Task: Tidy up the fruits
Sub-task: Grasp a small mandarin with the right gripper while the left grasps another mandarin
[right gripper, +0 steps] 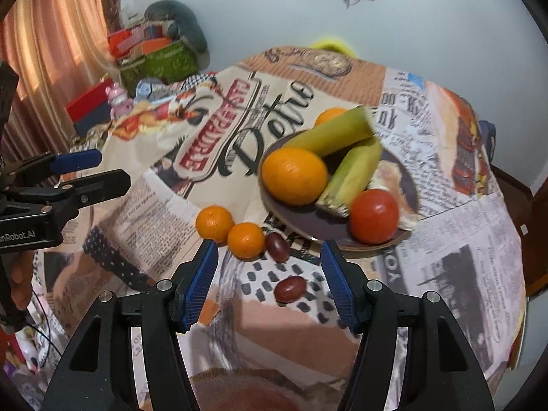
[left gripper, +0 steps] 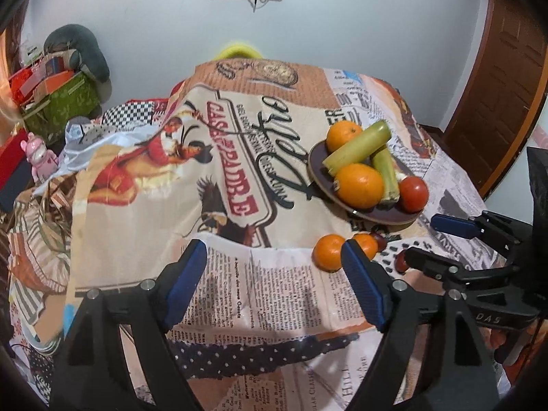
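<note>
The dark plate (right gripper: 308, 231) sat on the printed tablecloth (right gripper: 144, 198) toward the far right of the table, holding a big orange (right gripper: 294, 175), a second orange (right gripper: 329, 115) at its far edge, two green bananas (right gripper: 328, 137) lying crossed, and a tomato (right gripper: 374, 215) on its near rim. Just off the plate's near-left edge, on the cloth, lay two small mandarins (right gripper: 214, 223) touching each other, with a dark red grape-like fruit (right gripper: 277, 246) against the nearer one. A second dark red fruit (right gripper: 290, 288) lay alone, nearer than the plate.

The right gripper (right gripper: 270, 284) hovered on the near side of the plate with its blue pads (right gripper: 200, 284) spread wide and nothing between them; the lone red fruit lay in line with the gap, closer to the right-hand pad, and the mandarins sat just past the left-hand pad's tip.

The left gripper (left gripper: 274, 284) was held to the left of the plate, well apart from it, its pads (left gripper: 185, 284) likewise spread wide and empty over bare cloth. In its view the mandarins (left gripper: 328, 251) showed just by its right pad's tip, one partly hidden behind it, and the right gripper's fingers (left gripper: 455, 226) reached in from the right below the plate (left gripper: 387, 217).
</note>
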`<state>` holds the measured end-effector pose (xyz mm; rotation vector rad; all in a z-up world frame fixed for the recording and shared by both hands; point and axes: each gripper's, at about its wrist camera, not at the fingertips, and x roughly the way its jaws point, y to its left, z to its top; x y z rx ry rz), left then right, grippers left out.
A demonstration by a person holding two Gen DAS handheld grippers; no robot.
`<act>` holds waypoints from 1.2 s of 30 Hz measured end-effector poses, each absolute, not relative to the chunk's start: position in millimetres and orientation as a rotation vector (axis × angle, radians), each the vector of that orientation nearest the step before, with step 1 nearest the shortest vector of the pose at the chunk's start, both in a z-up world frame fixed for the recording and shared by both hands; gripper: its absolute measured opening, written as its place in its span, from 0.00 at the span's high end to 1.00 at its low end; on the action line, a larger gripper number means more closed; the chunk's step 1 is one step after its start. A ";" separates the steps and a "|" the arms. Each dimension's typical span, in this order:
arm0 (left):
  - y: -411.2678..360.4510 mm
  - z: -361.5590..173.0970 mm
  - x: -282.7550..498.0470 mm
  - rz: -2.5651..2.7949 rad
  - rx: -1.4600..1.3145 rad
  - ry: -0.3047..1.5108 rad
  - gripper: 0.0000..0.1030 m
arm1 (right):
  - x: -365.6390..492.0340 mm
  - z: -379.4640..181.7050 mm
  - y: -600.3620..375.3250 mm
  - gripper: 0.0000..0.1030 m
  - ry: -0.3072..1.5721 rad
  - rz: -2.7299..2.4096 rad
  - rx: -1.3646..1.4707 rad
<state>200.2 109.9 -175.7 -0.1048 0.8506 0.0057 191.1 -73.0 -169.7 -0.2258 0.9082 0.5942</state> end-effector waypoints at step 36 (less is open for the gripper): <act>62.3 -233.1 246.6 -0.190 -0.122 1.006 0.55 | 204.6 -177.7 -104.5 0.72 0.923 0.594 -0.163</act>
